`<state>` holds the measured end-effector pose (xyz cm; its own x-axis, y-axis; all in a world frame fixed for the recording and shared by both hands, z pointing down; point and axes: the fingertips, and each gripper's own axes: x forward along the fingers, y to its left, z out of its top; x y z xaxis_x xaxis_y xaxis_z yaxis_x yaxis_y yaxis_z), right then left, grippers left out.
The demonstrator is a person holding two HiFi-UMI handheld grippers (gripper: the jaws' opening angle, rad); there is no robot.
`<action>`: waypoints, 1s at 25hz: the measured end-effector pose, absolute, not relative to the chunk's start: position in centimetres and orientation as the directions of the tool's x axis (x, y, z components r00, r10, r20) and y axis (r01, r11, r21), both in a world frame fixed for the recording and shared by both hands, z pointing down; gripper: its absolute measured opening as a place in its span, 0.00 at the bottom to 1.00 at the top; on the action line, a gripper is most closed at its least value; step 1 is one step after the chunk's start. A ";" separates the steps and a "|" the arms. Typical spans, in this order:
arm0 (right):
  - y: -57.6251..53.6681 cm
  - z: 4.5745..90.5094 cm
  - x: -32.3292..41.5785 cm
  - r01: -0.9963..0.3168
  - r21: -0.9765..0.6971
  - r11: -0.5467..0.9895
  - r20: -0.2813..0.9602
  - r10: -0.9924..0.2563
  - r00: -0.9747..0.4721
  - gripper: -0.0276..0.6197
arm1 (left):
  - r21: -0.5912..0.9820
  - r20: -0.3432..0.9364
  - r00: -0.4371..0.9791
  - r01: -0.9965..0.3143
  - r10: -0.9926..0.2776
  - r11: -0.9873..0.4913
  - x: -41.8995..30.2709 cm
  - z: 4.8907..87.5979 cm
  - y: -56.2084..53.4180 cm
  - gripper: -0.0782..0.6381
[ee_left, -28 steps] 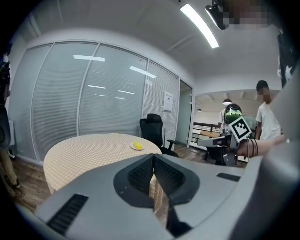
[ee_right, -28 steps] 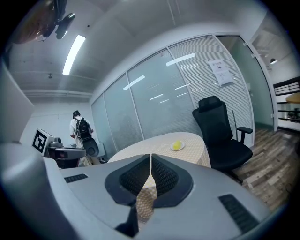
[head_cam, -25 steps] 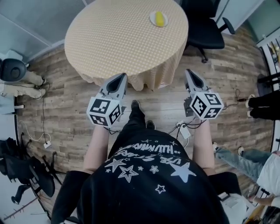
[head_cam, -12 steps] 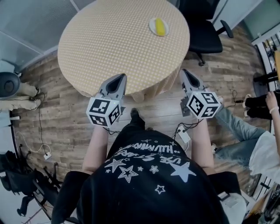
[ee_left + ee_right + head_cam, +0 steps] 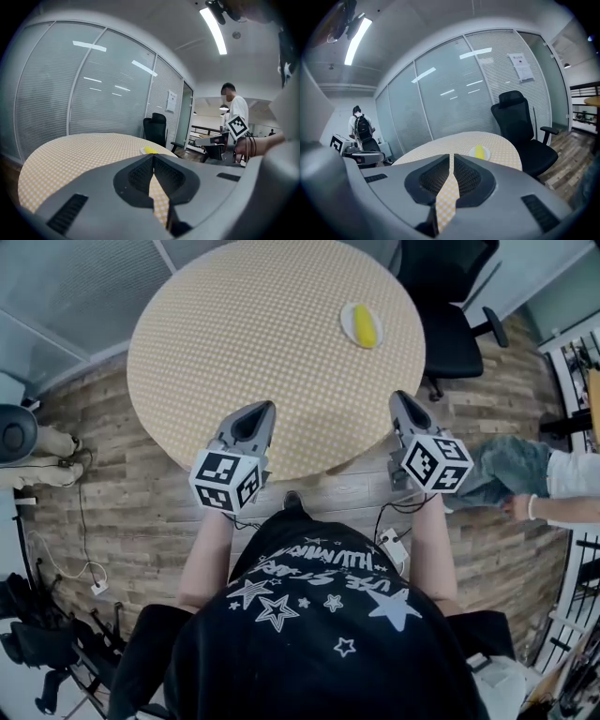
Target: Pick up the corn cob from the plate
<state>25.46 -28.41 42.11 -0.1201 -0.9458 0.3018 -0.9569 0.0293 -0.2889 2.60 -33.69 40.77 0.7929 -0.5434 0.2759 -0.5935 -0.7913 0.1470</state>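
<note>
Left gripper (image 5: 153, 157) is presenting its 2 jaws closed tip to tip, with nothing sitting between them. Beyond them, a round table (image 5: 70, 150) in yellow checked cloth is carrying a plate (image 5: 142, 151) with the corn cob (image 5: 150, 149) near its far edge. 1 black office chair (image 5: 156, 127) is standing behind it, beside the glass wall (image 5: 93, 93).

The office chair (image 5: 452, 306) is cut by the head view's top edge, a bystander (image 5: 514, 471) by its right edge
</note>
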 end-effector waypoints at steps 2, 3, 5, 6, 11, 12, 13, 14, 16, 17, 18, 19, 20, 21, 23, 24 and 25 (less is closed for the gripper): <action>-29.6 42.3 25.3 -0.955 -0.298 0.009 0.317 -0.942 -0.108 0.09 | 0.148 0.276 0.800 -0.583 -0.533 -0.799 2.3 40.8 -35.1 0.12; -30.1 42.4 25.1 -0.954 -0.301 0.000 0.322 -0.941 -0.102 0.09 | 0.151 0.276 0.804 -0.577 -0.526 -0.803 2.1 40.8 -35.7 0.12; -30.7 42.7 24.8 -0.953 -0.302 -0.014 0.330 -0.940 -0.091 0.09 | 0.157 0.276 0.814 -0.563 -0.512 -0.811 1.9 41.1 -36.7 0.12; -31.0 42.8 24.7 -0.954 -0.300 -0.021 0.333 -0.939 -0.084 0.09 | 0.160 0.277 0.818 -0.557 -0.505 -0.815 1.8 41.3 -37.1 0.12; -31.3 43.9 24.7 -0.950 -0.305 -0.064 0.371 -0.927 -0.057 0.09 | 0.175 0.292 0.827 -0.539 -0.480 -0.824 1.8 42.2 -38.3 0.12; -31.3 44.0 24.9 -0.950 -0.305 -0.067 0.375 -0.925 -0.056 0.09 | 0.178 0.291 0.829 -0.537 -0.478 -0.824 1.8 42.2 -38.3 0.12; -31.5 44.0 25.1 -0.950 -0.304 -0.068 0.379 -0.924 -0.055 0.09 | 0.180 0.291 0.830 -0.537 -0.477 -0.824 1.9 42.3 -38.4 0.12; -31.8 44.1 25.4 -0.950 -0.304 -0.067 0.382 -0.922 -0.057 0.09 | 0.179 0.292 0.829 -0.538 -0.478 -0.824 2.1 42.4 -38.5 0.12; -32.6 44.3 26.1 -0.949 -0.309 -0.063 0.388 -0.919 -0.066 0.09 | 0.181 0.292 0.825 -0.544 -0.483 -0.819 2.2 42.5 -38.9 0.12; -33.1 44.5 26.4 -0.949 -0.310 -0.062 0.393 -0.917 -0.068 0.09 | 0.184 0.293 0.823 -0.548 -0.487 -0.816 2.3 42.5 -39.1 0.12; -33.7 44.6 26.8 -0.949 -0.309 -0.062 0.399 -0.914 -0.071 0.09 | 0.186 0.294 0.819 -0.555 -0.493 -0.811 2.3 42.5 -39.3 0.12; -34.4 44.8 27.1 -0.949 -0.309 -0.061 0.409 -0.910 -0.074 0.10 | 0.186 0.296 0.813 -0.563 -0.501 -0.805 2.2 42.6 -39.6 0.12; -35.2 45.2 27.5 -0.948 -0.311 -0.060 0.422 -0.903 -0.081 0.10 | 0.186 0.299 0.807 -0.573 -0.509 -0.798 2.2 42.6 -39.9 0.12; -36.0 45.5 27.8 -0.948 -0.314 -0.058 0.436 -0.896 -0.089 0.11 | 0.186 0.302 0.800 -0.582 -0.518 -0.792 2.2 42.6 -40.3 0.12; -37.7 45.9 28.5 -0.948 -0.313 -0.053 0.458 -0.883 -0.102 0.15 | 0.189 0.307 0.789 -0.598 -0.532 -0.779 2.4 42.8 -41.1 0.12; -38.7 46.0 28.9 -0.949 -0.311 -0.049 0.466 -0.878 -0.108 0.19 | 0.190 0.311 0.784 -0.605 -0.537 -0.773 2.6 42.9 -41.5 0.12; -39.7 46.3 29.3 -0.949 -0.312 -0.045 0.475 -0.873 -0.115 0.24 | 0.190 0.316 0.778 -0.612 -0.543 -0.767 2.8 43.0 -41.9 0.12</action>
<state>29.29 -39.66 46.30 -0.1147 -0.8726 0.4747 -0.9491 -0.0448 -0.3117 2.85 -41.90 43.01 0.7782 -0.5430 0.3157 -0.6124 -0.7674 0.1899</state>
